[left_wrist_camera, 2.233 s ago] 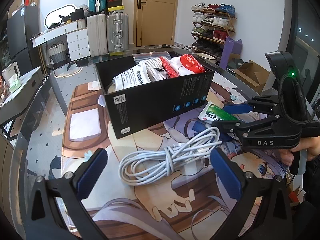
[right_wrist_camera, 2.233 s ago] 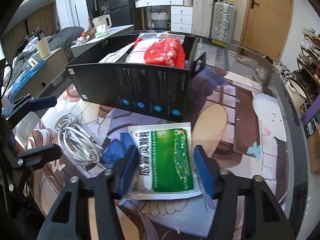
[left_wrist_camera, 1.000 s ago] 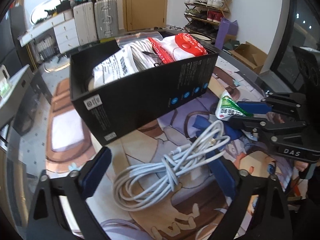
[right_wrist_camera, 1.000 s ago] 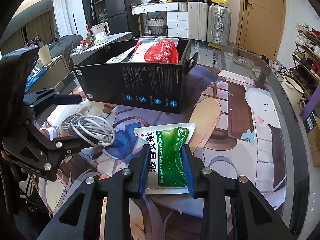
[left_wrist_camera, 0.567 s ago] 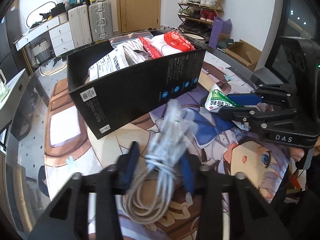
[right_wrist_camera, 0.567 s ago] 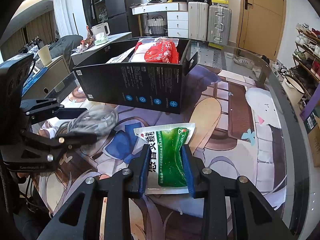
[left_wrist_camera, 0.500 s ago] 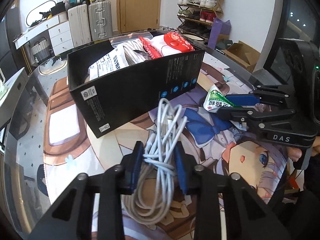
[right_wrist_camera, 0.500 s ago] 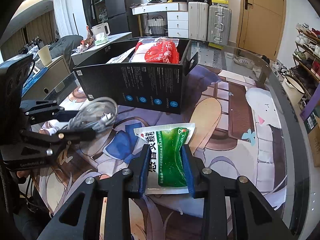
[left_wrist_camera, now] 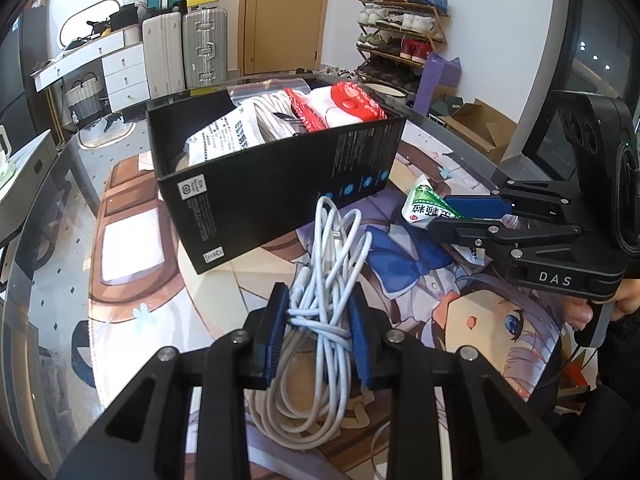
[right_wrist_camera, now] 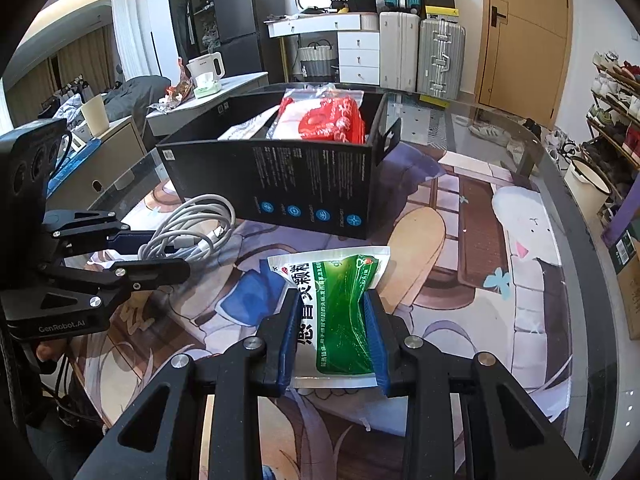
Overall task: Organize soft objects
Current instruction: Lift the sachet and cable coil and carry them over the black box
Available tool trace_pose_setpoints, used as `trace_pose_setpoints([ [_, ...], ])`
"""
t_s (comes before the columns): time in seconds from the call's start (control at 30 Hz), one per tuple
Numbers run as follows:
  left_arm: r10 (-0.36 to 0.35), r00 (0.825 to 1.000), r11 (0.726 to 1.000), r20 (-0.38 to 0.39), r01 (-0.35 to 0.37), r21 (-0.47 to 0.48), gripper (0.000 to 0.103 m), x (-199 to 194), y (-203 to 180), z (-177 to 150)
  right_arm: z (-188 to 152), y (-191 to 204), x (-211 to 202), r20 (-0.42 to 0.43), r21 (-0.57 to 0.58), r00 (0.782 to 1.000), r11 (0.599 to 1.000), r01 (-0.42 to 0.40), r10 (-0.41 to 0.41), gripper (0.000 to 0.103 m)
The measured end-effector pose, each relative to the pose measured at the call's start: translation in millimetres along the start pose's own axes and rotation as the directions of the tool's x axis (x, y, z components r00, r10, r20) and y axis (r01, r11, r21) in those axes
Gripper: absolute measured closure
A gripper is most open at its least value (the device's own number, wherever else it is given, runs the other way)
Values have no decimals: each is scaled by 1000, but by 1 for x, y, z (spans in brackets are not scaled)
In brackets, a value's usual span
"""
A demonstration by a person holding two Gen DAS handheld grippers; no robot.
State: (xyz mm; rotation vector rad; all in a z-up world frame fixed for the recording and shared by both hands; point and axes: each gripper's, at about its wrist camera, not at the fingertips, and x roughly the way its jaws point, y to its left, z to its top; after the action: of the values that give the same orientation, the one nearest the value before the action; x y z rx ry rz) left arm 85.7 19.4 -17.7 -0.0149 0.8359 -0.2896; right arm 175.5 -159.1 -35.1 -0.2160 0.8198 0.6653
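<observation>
A home — suitcases (left_wrist_camera: 184, 52), shoe rack (left_wrist_camera: 400, 36), fridge (right_wrist_camera: 240, 28).

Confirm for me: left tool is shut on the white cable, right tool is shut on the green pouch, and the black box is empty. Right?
Not quite. The black box is not empty: it already holds white and red packets, clear in the left wrist view. The rest stands: the left tool is shut on the cable and the right tool on the green pouch.
</observation>
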Motion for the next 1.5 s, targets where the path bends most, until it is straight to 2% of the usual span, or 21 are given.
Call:
trace_pose_setpoints([
  [0.33, -10, 996, 999, 83, 14, -45, 75, -27, 7, 3, 7, 7, -19, 66, -9, 998, 1000, -17, 17, 72],
  [0.57, 17, 984, 998, 175, -5, -67, 75, -47, 8, 11, 15, 17, -39, 135, -19, 990, 999, -29, 31, 72],
  [0.83, 34, 972, 996, 231, -13, -90, 75, -59, 15, 30, 33, 30, -51, 190, -45, 981, 998, -40, 48, 72],
  [1.07, 63, 959, 994, 278, -35, -104, 75, -61, 22, 54, 52, 41, -51, 230, -57, 971, 997, -52, 64, 72],
  [1.5, 115, 943, 986, 312, -72, -148, 75, -44, 43, 82, 91, 28, -36, 292, 19, 952, 995, -103, 93, 72],
])
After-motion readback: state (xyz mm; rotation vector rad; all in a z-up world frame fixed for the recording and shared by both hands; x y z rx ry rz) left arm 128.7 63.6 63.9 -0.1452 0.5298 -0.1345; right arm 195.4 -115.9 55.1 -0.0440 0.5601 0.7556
